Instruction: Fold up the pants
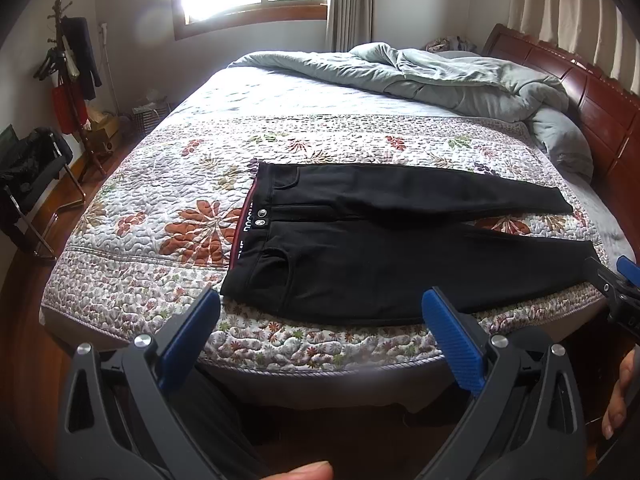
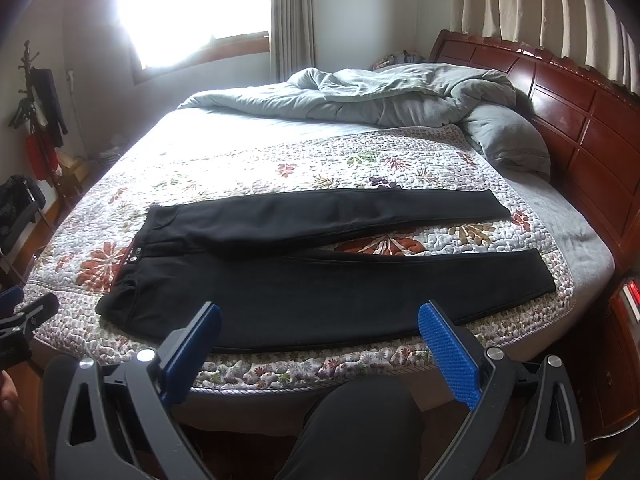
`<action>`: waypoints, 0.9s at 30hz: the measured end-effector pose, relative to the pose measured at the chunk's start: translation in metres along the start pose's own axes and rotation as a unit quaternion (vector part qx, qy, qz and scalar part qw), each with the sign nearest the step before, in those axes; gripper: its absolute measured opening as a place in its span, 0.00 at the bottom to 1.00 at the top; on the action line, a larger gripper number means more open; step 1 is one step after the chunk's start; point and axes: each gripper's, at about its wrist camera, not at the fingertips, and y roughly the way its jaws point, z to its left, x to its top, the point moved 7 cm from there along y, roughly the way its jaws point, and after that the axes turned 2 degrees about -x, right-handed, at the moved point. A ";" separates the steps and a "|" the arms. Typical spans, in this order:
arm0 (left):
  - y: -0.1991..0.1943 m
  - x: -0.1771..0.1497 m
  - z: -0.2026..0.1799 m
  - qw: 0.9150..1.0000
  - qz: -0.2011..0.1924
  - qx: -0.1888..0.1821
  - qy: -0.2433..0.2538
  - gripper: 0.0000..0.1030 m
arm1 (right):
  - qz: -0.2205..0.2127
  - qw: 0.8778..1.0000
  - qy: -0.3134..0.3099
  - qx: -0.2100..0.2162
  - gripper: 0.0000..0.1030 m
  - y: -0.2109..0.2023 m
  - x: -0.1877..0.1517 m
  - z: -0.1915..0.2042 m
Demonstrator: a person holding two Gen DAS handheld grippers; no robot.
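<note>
Pants [image 2: 320,280] flat on quilt [image 2: 400,160], unfolded.
We hold L gripper [image 1: 320,320] & R gripper [image 2: 320,328] near bed edge, both jaws wide, nothing gripped; waistband left, legs splayed right.

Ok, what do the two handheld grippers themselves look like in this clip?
The left gripper and right gripper match: black plastic frames with triangular cutouts, silver round bolts at the pivots, and blue textured pads lining the fingers. No cables show. Bare fingertips show at the frame edge; no sleeve is visible.
</note>
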 end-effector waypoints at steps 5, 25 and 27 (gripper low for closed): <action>-0.002 0.000 0.000 1.000 -0.001 -0.001 0.000 0.97 | 0.001 1.000 0.001 0.002 0.96 -0.002 0.002 -0.001; -0.002 -0.001 0.000 1.000 -0.001 0.000 0.001 0.97 | 0.003 1.000 0.002 0.000 0.96 0.002 -0.004 -0.002; -0.002 -0.001 0.000 1.000 0.000 0.000 0.000 0.97 | 0.004 1.000 0.002 0.000 0.96 0.002 -0.004 -0.002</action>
